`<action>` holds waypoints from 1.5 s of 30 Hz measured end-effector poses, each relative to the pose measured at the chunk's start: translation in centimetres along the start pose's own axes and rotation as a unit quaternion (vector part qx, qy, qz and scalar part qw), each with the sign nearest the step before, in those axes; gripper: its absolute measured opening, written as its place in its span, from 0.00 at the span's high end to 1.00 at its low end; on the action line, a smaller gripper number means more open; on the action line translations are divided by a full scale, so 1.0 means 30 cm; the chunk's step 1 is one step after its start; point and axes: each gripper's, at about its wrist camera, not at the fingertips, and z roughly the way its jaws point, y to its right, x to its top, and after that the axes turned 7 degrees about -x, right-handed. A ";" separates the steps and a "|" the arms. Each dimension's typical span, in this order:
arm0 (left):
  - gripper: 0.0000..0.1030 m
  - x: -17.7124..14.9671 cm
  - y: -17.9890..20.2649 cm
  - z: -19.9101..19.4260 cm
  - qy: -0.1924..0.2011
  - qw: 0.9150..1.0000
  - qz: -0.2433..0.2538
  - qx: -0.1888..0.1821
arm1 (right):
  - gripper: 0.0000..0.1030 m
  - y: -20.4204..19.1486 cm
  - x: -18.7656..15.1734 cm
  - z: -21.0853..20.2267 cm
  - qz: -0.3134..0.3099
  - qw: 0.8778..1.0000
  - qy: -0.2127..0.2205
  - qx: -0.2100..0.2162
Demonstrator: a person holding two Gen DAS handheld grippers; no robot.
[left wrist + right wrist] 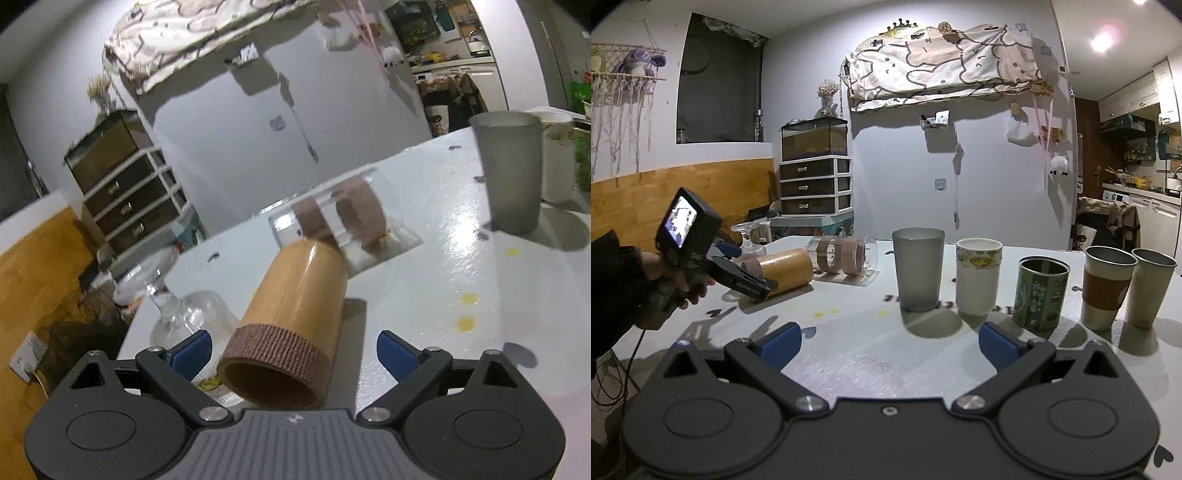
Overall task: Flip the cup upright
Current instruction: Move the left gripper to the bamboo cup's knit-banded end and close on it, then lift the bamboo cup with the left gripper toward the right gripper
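A bamboo-coloured cup (295,314) with a ribbed brown rim band lies on its side on the white table (443,295), its open mouth facing my left gripper (293,356). The left gripper is open, its blue pads on either side of the cup's rim, not touching it. The cup also shows in the right wrist view (785,271) at the left, with the left gripper (738,277) at its mouth. My right gripper (890,349) is open and empty, low over the near table.
A clear glass with brown bands (351,218) lies on its side behind the bamboo cup. An upside-down stemmed glass (177,306) stands left of it. Upright in a row: grey tumbler (918,267), white cup (977,275), green can (1041,293), and two metal cups (1108,288).
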 end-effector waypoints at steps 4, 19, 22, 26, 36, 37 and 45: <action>0.09 -0.012 -0.010 0.033 -0.023 1.000 0.001 0.001 | 0.00 0.001 -0.003 0.000 -0.002 1.000 -0.001 0.003; 0.28 -0.049 0.046 -0.049 -0.006 1.000 0.000 0.016 | 0.00 0.000 -0.003 -0.001 0.000 1.000 0.000 0.003; 0.28 -0.066 0.100 -0.099 0.005 1.000 0.025 -0.004 | 0.00 0.001 -0.002 -0.003 0.001 1.000 0.002 0.002; 0.28 -0.084 0.182 -0.168 0.022 0.997 0.062 -0.038 | 0.00 0.008 0.002 -0.002 0.005 1.000 0.003 0.000; 0.28 -0.132 0.430 -0.358 0.066 0.977 0.156 -0.130 | 0.00 0.031 0.011 0.000 0.025 1.000 0.004 -0.012; 0.28 -0.135 0.453 -0.374 0.071 0.974 0.164 -0.139 | 0.00 0.036 0.013 0.003 0.029 0.999 0.002 -0.015; 0.29 -0.189 0.613 -0.499 0.111 0.944 0.245 -0.191 | 0.00 0.102 0.020 0.044 0.072 0.996 -0.020 -0.044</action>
